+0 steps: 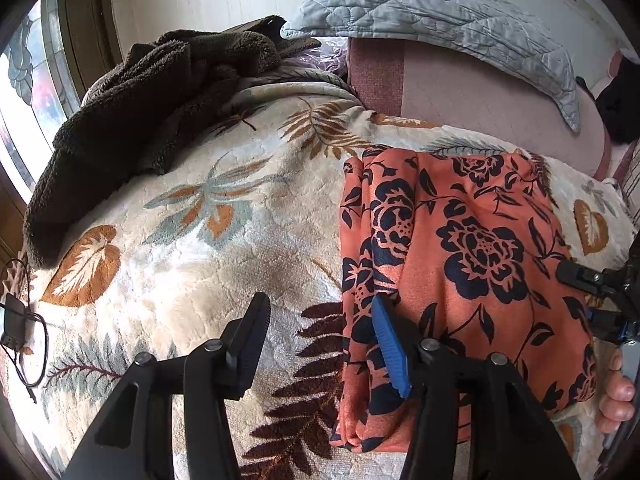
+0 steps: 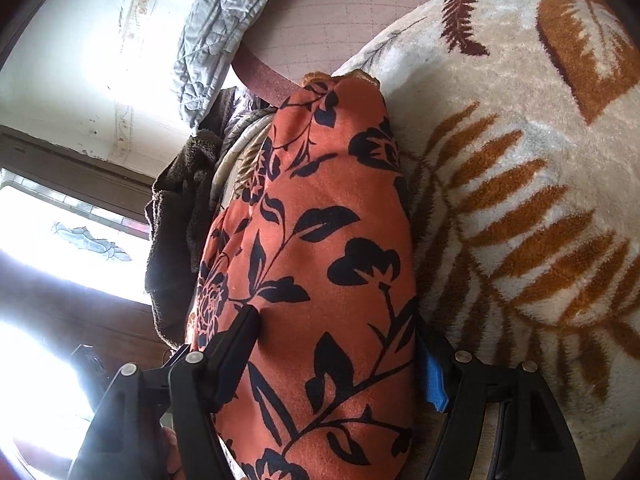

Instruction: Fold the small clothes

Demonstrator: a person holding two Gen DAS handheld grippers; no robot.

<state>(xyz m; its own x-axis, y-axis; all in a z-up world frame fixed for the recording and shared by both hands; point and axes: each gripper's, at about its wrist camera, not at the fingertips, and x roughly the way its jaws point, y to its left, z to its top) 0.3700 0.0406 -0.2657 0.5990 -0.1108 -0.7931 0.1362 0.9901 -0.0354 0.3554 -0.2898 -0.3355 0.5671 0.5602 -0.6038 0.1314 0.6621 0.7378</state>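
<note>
The orange floral garment (image 1: 460, 264) lies folded on the leaf-print blanket (image 1: 180, 248). The left gripper (image 1: 320, 344) stands apart over its edge; the right gripper (image 2: 340, 344) straddles it, whether pinching I cannot tell. Better to let go cleanly, then press flat.

No text, label, brand, number or sign can be read in either view.
</note>
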